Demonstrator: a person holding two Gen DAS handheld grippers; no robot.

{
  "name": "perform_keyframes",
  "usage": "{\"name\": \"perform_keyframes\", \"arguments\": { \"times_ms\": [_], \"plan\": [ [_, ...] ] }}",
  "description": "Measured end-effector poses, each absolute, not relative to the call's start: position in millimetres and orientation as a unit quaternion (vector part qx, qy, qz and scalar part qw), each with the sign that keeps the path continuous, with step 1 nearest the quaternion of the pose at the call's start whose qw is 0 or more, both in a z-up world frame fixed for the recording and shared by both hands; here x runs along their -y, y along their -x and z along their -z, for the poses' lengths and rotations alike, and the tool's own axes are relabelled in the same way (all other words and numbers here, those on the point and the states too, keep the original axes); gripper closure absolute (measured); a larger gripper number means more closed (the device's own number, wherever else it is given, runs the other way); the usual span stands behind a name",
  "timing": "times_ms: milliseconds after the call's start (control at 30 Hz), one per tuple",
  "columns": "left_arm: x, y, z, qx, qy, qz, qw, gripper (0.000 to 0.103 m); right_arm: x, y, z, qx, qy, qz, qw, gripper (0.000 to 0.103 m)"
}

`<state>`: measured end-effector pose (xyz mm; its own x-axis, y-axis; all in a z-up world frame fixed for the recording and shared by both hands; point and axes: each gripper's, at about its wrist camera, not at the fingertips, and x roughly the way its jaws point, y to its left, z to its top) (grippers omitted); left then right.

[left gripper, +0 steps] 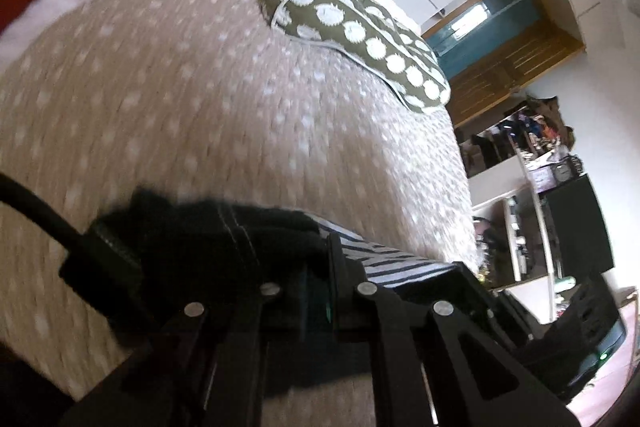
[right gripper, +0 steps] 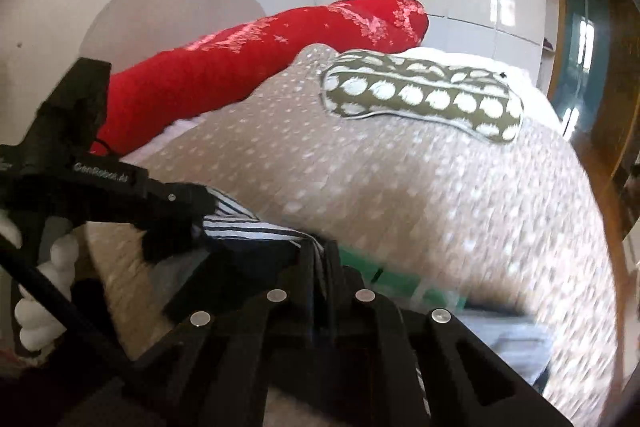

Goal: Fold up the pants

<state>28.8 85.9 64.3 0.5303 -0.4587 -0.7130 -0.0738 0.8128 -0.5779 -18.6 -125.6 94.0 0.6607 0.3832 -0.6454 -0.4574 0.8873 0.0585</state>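
The pants (left gripper: 384,261) are black-and-white striped cloth with a dark part. In the left wrist view my left gripper (left gripper: 316,251) is shut on their edge, and the cloth stretches right toward the other gripper (left gripper: 472,283). In the right wrist view my right gripper (right gripper: 320,251) is shut on the striped pants (right gripper: 248,227), held above the bed. The left gripper (right gripper: 176,227) shows there at left, also clamped on the cloth.
A beige bedspread with white dots (left gripper: 200,115) covers the bed. An olive pillow with white dots (right gripper: 424,95) and a red pillow (right gripper: 240,67) lie at the far end. Shelves and a dark cabinet (left gripper: 576,223) stand beside the bed. Green and grey items (right gripper: 400,279) lie under my right gripper.
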Motion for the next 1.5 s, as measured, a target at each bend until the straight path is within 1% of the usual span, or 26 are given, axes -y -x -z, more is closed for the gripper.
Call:
{"name": "perform_keyframes", "arguments": {
  "times_ms": [167,233,267,300,367,400,433,467,500,567,600,700,800,867,1033,1067,1100,1133,1167,1233,1367,1433,1500],
  "plan": [
    [-97.1,-95.1,-52.5,-0.491,0.278,0.085,0.821,0.094,124.6,-64.2,-82.5,-0.389,0.032,-0.217,0.895,0.098],
    [-104.5,-116.2,-44.0,-0.500,0.288,0.087,0.812,0.094,127.6,-94.2,-70.1,-0.418,0.013,-0.204,0.885,0.095],
    [-109.6,-123.2,-40.3,-0.504,0.296,0.091,0.806,0.094,131.9,-110.9,-63.4,-0.433,0.001,-0.190,0.881,0.088],
    [-114.6,-124.8,-39.2,-0.503,0.305,0.093,0.803,0.094,137.6,-121.0,-60.9,-0.442,-0.008,-0.177,0.879,0.080],
    [-124.8,-119.4,-42.7,-0.490,0.321,0.107,0.804,0.092,154.7,-131.6,-65.5,-0.441,-0.028,-0.153,0.884,0.075],
    [-128.8,-114.4,-46.5,-0.484,0.320,0.113,0.807,0.090,167.5,-131.7,-73.7,-0.431,-0.043,-0.147,0.889,0.067],
    [-129.5,-111.9,-49.2,-0.481,0.319,0.113,0.809,0.085,178.6,-129.0,-81.1,-0.420,-0.053,-0.141,0.895,0.061],
    [-133.1,-107.8,-52.6,-0.476,0.320,0.112,0.811,0.081,192.4,-123.7,-90.3,-0.408,-0.057,-0.129,0.902,0.050],
    [-135.9,-105.1,-55.8,-0.473,0.322,0.112,0.812,0.080,201.9,-117.1,-96.2,-0.399,-0.054,-0.117,0.908,0.047],
    [-141.3,-96.4,-65.4,-0.461,0.320,0.099,0.822,0.071,221.6,-101.1,-104.5,-0.394,-0.044,-0.104,0.912,0.047],
    [-143.4,-91.3,-71.3,-0.453,0.318,0.092,0.828,0.069,230.8,-92.9,-107.0,-0.396,-0.042,-0.104,0.911,0.047],
    [-144.6,-80.6,-83.4,-0.437,0.309,0.083,0.841,0.067,243.1,-55.5,-110.9,-0.396,-0.029,-0.124,0.909,0.044],
    [-143.5,-63.8,-91.1,-0.425,0.309,0.084,0.847,0.065,231.3,-10.7,-105.8,-0.399,-0.003,-0.172,0.901,0.043],
    [-140.1,-47.7,-92.0,-0.418,0.311,0.090,0.848,0.060,219.6,17.2,-98.4,-0.398,0.024,-0.200,0.895,0.043],
    [-127.7,-19.0,-80.5,-0.412,0.328,0.100,0.844,0.058,186.7,65.0,-59.3,-0.383,0.167,-0.192,0.888,0.043],
    [-124.3,-13.5,-75.9,-0.409,0.335,0.103,0.843,0.056,180.2,66.9,-50.2,-0.379,0.201,-0.182,0.885,0.043],
    [-121.0,-10.1,-72.2,-0.407,0.338,0.105,0.842,0.056,176.3,69.0,-43.1,-0.372,0.235,-0.164,0.883,0.049],
    [-117.9,-6.3,-68.5,-0.404,0.340,0.106,0.843,0.056,173.3,68.4,-35.9,-0.367,0.267,-0.140,0.880,0.065],
    [-114.1,-2.4,-64.6,-0.399,0.337,0.104,0.846,0.056,175.1,63.6,-33.6,-0.373,0.271,-0.131,0.878,0.100],
    [-109.4,2.8,-61.2,-0.389,0.329,0.104,0.854,0.056,184.3,50.0,-39.8,-0.391,0.235,-0.130,0.880,0.100],
    [-104.3,7.2,-56.0,-0.364,0.297,0.103,0.877,0.055,195.3,18.3,-72.1,-0.382,0.193,-0.118,0.896,0.100],
    [-107.0,9.5,-52.1,-0.350,0.289,0.104,0.885,0.052,199.3,-6.0,-83.2,-0.387,0.175,-0.106,0.899,0.100],
    [-110.6,12.6,-45.6,-0.342,0.288,0.104,0.888,0.052,208.1,-42.4,-86.6,-0.404,0.142,-0.088,0.899,0.100]
  ]
}}
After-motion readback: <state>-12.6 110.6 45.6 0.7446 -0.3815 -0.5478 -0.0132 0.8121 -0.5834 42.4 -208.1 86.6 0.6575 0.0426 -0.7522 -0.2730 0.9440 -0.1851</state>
